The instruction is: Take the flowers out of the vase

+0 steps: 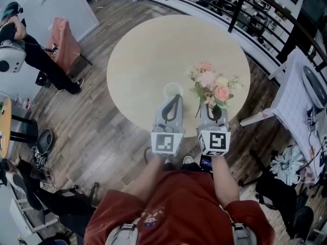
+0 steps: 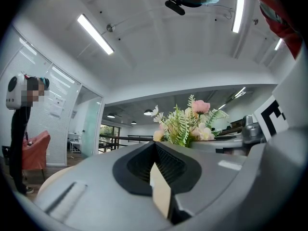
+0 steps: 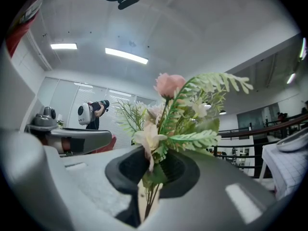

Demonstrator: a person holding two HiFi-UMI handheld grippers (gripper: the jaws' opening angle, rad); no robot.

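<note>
A bunch of pink and cream flowers [image 1: 212,86] with green fern leaves is clamped by its stems in my right gripper [image 1: 214,107], which is shut on them above the near right part of the round beige table [image 1: 138,50]. In the right gripper view the stems [image 3: 147,196] run down between the jaws and the blooms [image 3: 169,84] rise above them. A pale round vase [image 1: 173,89] stands on the table just beyond the tips of my left gripper [image 1: 175,98]. That gripper [image 2: 161,191] is shut with nothing in it, and its own view shows the flowers [image 2: 190,121] off to its right.
A person [image 1: 20,45] sits at the far left beside a pink chair [image 1: 64,42]. A dark railing [image 1: 240,4] runs behind the table. A white gridded table [image 1: 301,96] stands at the right, and a small wooden table [image 1: 4,129] at the left edge.
</note>
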